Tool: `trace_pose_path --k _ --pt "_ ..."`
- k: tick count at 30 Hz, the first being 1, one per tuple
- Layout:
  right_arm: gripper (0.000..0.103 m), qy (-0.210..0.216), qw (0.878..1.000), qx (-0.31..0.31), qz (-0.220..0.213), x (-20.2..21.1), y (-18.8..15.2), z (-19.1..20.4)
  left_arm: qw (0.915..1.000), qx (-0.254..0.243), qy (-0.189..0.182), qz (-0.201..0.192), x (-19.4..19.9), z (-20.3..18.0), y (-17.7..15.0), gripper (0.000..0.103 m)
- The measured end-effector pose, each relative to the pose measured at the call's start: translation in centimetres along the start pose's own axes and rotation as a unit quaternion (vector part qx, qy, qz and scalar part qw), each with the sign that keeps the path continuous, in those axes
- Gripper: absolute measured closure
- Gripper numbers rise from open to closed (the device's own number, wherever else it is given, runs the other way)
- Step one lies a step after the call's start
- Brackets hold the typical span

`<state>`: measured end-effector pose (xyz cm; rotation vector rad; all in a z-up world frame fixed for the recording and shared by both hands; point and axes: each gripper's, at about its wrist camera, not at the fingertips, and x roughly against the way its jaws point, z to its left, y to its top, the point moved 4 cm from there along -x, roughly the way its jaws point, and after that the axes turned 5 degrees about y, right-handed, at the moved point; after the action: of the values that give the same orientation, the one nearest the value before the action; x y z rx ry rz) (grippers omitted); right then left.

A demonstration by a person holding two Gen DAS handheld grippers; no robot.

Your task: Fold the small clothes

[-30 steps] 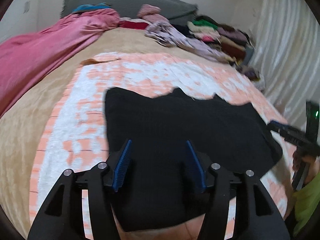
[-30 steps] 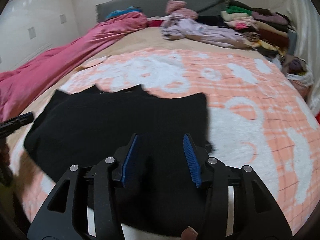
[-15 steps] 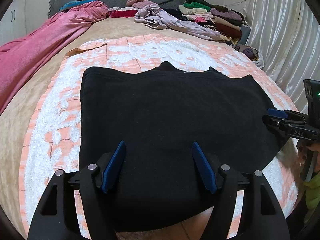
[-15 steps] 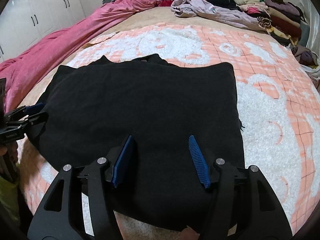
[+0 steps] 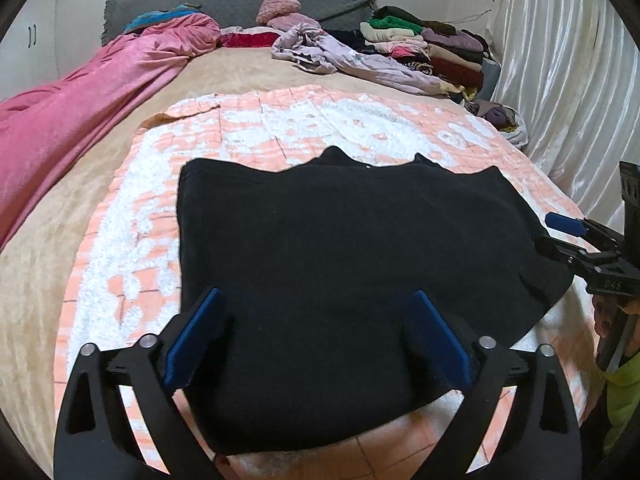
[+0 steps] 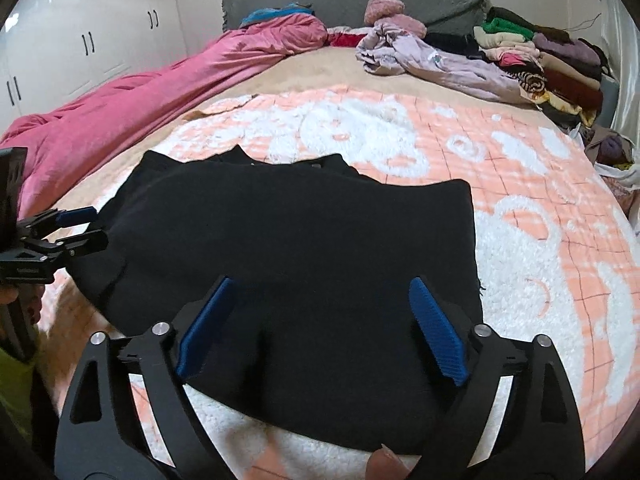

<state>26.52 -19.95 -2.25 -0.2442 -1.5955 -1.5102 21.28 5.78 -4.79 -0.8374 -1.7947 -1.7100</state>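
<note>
A black garment (image 5: 340,264) (image 6: 288,256) lies spread flat on the orange-and-white blanket (image 5: 304,120) (image 6: 540,248), its neckline at the far edge. My left gripper (image 5: 316,300) hovers over the garment's near left part; its jaws are opening wide and the blue pads (image 5: 192,336) press on nothing. My right gripper (image 6: 320,288) hovers over the near right part, jaws also opening, nothing pinched between its pads (image 6: 436,328). Each gripper shows at the edge of the other's view: the right gripper (image 5: 576,236) by the garment's right side, the left gripper (image 6: 68,228) by its left side.
A pink duvet (image 5: 80,112) (image 6: 140,112) runs along the bed's left side. A lilac garment (image 5: 352,60) (image 6: 440,64) and a stack of folded clothes (image 5: 436,48) (image 6: 544,56) sit at the far right by the grey headboard (image 5: 240,0). A curtain (image 5: 568,80) hangs right; white wardrobes (image 6: 80,40) stand left.
Both grippers' jaws have spread much wider. The garment, earlier lifted and blurred, now lies flat and smooth on the blanket, released from both grippers.
</note>
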Motion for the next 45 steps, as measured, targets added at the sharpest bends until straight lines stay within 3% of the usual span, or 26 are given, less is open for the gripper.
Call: trace_pose_path --k 4,14,24,30,45 --pt "0.012 -0.005 1.000 0.022 -0.021 1.0 0.4 1.5 1.0000 0.003 0.007 -0.001 0.4 0.5 0.2 0.005" --pt "0.010 0.002 0.998 0.050 -0.040 1.5 0.1 5.6 0.9997 0.010 0.019 -0.013 1.8 1.7 0.9 0.005" --pt "0.010 0.019 0.998 0.061 -0.021 -0.1 -2.0 10.0 0.9993 0.015 0.027 -0.022 2.8 2.6 1.4 0.004" --pt "0.010 0.030 0.994 0.101 -0.005 -2.1 -2.7 13.9 0.9987 0.033 0.038 -0.011 1.8 4.5 1.5 0.004" --pt "0.010 -0.001 0.961 0.275 0.037 -7.1 -4.5 22.0 0.9936 0.106 0.017 0.035 -2.6 8.9 1.9 0.004"
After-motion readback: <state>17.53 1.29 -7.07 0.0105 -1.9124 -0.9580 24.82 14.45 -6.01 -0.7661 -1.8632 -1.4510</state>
